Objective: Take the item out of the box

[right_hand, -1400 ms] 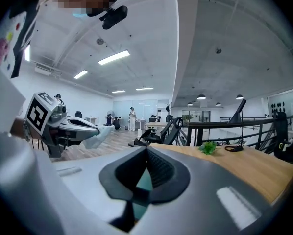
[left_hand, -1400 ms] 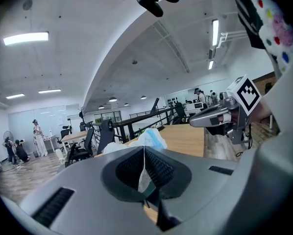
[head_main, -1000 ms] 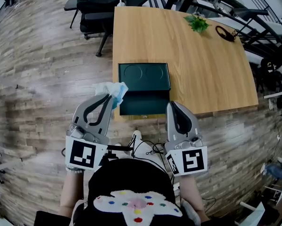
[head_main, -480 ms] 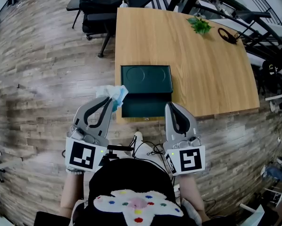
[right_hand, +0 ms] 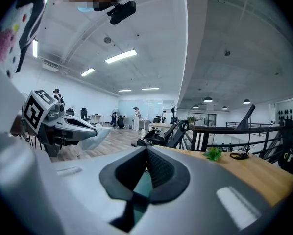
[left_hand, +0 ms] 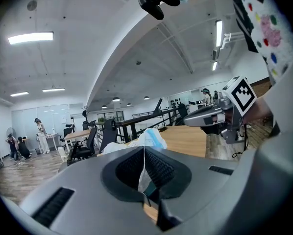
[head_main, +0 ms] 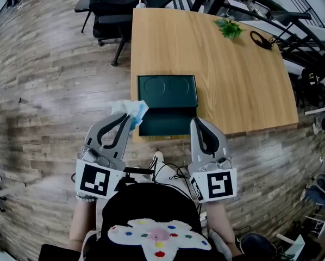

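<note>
A dark green box (head_main: 168,91) lies open near the front edge of the wooden table (head_main: 238,86). Its far half has two round recesses; the near half (head_main: 167,122) looks dark inside. My left gripper (head_main: 131,116) hovers just left of the box, off the table's corner. It is shut on a crumpled white and light-blue soft packet (head_main: 129,106). In the left gripper view the packet (left_hand: 150,138) sticks up past the closed tips of that gripper (left_hand: 144,149). My right gripper (head_main: 197,122) is at the box's near right corner, shut with nothing in it, as the right gripper view shows (right_hand: 147,149).
At the table's far right are a small green plant (head_main: 229,28) and a black ring-shaped cord (head_main: 258,38). Black office chairs (head_main: 114,14) stand beyond the table's left end. Cables (head_main: 176,173) trail on the wood floor by the person's feet.
</note>
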`<state>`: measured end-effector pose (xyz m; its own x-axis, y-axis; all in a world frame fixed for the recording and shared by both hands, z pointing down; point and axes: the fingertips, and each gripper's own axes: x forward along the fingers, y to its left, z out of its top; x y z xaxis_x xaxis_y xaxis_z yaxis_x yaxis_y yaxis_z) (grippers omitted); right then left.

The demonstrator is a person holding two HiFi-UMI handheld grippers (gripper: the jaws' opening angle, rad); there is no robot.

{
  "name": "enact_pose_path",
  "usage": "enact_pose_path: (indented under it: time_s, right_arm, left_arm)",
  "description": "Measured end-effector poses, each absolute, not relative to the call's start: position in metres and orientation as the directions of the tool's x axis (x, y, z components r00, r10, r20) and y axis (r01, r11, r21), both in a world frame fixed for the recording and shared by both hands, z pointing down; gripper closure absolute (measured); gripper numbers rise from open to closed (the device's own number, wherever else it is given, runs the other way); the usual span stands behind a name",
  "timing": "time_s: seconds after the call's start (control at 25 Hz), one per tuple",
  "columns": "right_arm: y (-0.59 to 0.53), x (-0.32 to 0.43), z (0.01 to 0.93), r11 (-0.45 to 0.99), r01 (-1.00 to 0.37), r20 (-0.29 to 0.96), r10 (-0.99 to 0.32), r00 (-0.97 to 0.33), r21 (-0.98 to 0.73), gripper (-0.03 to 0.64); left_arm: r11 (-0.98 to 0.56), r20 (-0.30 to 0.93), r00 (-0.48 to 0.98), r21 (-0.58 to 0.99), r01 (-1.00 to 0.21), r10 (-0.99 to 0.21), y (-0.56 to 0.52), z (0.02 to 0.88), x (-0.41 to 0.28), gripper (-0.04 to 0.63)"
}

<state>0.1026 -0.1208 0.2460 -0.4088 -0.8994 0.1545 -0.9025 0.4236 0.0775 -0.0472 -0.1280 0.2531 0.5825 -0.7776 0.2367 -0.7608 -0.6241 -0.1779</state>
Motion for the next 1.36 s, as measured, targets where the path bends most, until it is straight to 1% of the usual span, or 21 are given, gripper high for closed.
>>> enact_pose_path:
  time_s: [1.36]
  right_arm:
    - [-0.1125,0.1092,0.2480,0.398,-0.914,0.167,-0.909,-0.382,0.080,0.609]
  left_arm:
    - [-0.636,0.239,0.592,-0.204,-0.744,-0.770,-0.1264,0.2513,-0.0411,0.586]
